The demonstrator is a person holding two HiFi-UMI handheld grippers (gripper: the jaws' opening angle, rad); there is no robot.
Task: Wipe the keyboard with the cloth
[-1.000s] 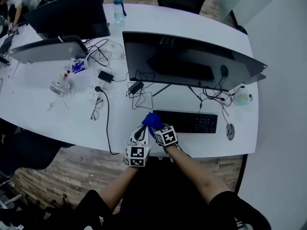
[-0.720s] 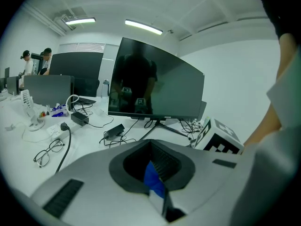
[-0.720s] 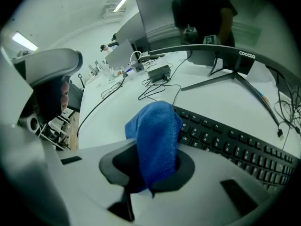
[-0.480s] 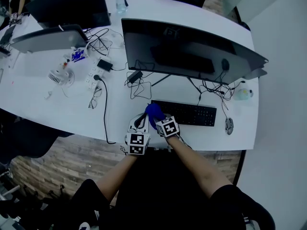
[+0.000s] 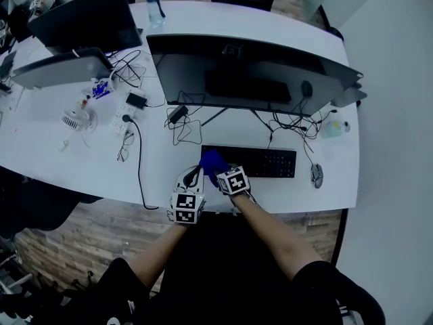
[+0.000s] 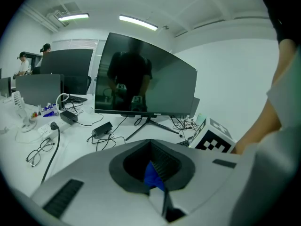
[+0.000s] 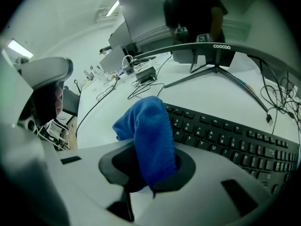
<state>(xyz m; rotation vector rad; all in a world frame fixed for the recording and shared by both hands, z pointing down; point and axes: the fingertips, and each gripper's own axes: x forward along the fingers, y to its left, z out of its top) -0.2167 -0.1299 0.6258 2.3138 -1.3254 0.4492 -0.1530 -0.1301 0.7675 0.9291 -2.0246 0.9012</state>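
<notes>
The black keyboard point(image 5: 260, 162) lies on the white desk point(image 5: 88, 168) in front of a wide monitor point(image 5: 250, 73). My right gripper point(image 5: 222, 173) is shut on the blue cloth point(image 5: 212, 160), which sits over the keyboard's left end. In the right gripper view the cloth point(image 7: 150, 135) stands up out of the right gripper point(image 7: 148, 166), with the keyboard point(image 7: 225, 140) just beyond it. My left gripper point(image 5: 192, 179) is close beside it on the left, over the desk's front edge. Its jaws look shut in the left gripper view point(image 6: 153, 168); a sliver of blue shows in the hollow between them.
A mouse point(image 5: 316, 175) lies right of the keyboard. Tangled cables point(image 5: 186, 131), a power strip point(image 5: 122, 122), glasses point(image 5: 124, 154) and a small fan point(image 5: 73, 120) lie to the left. Further monitors point(image 5: 61, 70) and a bottle point(image 5: 154, 9) stand at the back.
The head camera has shifted, so the desk sits further left in view. The right gripper with the cloth has edged a little further onto the keyboard's left end. The left gripper stays alongside.
</notes>
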